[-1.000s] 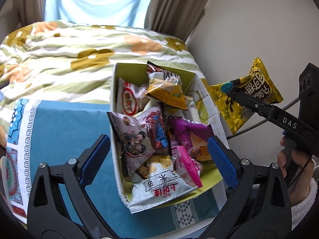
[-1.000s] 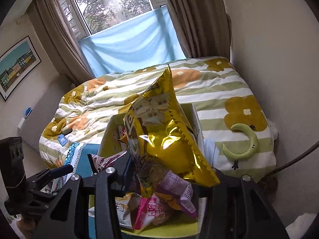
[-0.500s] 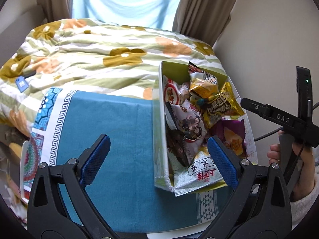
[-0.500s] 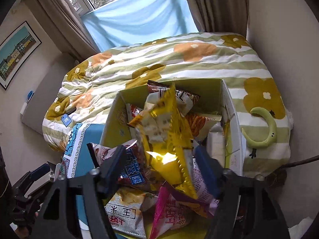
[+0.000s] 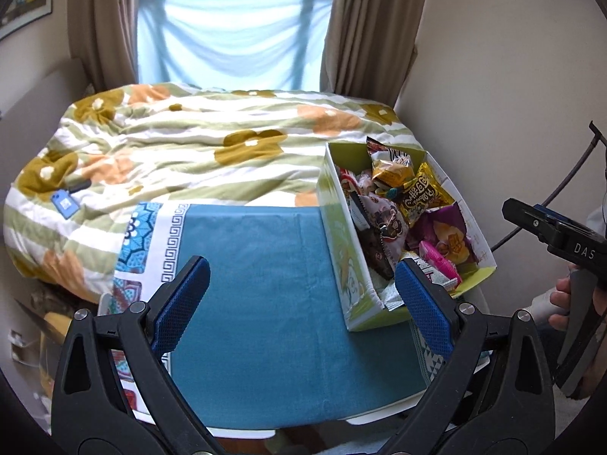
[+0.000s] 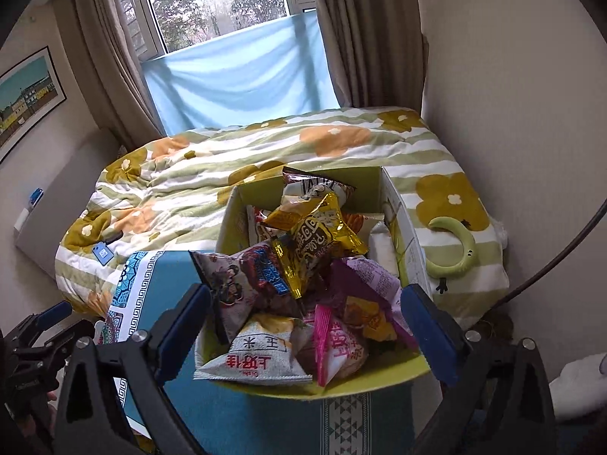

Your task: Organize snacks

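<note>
1. "DAS" in pale letters stands on the black body of the right gripper (image 5: 557, 237), to the right of the snack box (image 5: 343, 250).
2. "上好佳", upside down, in red on the white packet (image 6: 254, 360) at the box's near end, with "玉米" in black above it.
3. The gold packet (image 6: 322, 244) on top of the pile bears dark Chinese characters, too warped to read.

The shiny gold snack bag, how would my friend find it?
Look at the green box of snacks on the blue cloth by the bed. The shiny gold snack bag lies on top of the pile, near the middle. It alone is glossy gold with dark brown lettering.
</note>
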Demonstrator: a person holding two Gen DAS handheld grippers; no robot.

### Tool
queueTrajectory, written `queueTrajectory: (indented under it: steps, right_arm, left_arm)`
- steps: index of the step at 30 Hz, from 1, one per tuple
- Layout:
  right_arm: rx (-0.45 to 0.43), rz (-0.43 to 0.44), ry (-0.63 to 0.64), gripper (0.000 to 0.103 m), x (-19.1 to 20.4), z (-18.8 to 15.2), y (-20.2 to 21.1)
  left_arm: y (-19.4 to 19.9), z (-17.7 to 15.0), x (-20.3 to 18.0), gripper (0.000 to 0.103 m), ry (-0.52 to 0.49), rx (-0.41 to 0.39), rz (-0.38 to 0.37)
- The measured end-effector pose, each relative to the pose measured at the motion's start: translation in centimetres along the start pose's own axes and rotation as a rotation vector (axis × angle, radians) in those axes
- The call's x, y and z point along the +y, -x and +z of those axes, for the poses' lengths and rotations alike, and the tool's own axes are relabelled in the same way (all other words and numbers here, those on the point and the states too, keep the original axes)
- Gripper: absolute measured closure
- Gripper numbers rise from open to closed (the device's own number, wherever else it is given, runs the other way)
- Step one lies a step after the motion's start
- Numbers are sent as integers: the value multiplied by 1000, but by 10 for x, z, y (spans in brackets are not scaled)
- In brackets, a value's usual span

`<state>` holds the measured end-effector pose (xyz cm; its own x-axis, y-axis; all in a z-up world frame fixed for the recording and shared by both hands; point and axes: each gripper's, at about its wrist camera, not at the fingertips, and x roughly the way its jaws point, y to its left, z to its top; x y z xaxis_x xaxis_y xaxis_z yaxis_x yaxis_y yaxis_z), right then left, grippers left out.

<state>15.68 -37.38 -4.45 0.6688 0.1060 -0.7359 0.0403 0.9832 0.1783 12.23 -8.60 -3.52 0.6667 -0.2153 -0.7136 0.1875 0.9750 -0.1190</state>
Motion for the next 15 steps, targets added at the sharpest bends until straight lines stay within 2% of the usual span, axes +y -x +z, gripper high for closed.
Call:
queueTrajectory:
  steps: [4,6,7,10,15]
  right_arm:
    - [-71,-23,36,3,34,-16,41]
    - [-109,-36,55,3,52,-26,62]
    - [-127,-46,66,3,60,-31,71]
    - [-160,-81,104,3,86,-49,93]
    - [-221,-129,116,3,115,-76,115]
  left_arm:
    - [49,-6,14,5,-23,-83,35]
    - [77,-12,21,4,-30,-139,74]
    - [91,-16,23,0,-38,-168,93]
    - [126,-28,28,0,-74,-247,150]
    - [155,-47,37,0,-112,-294,211]
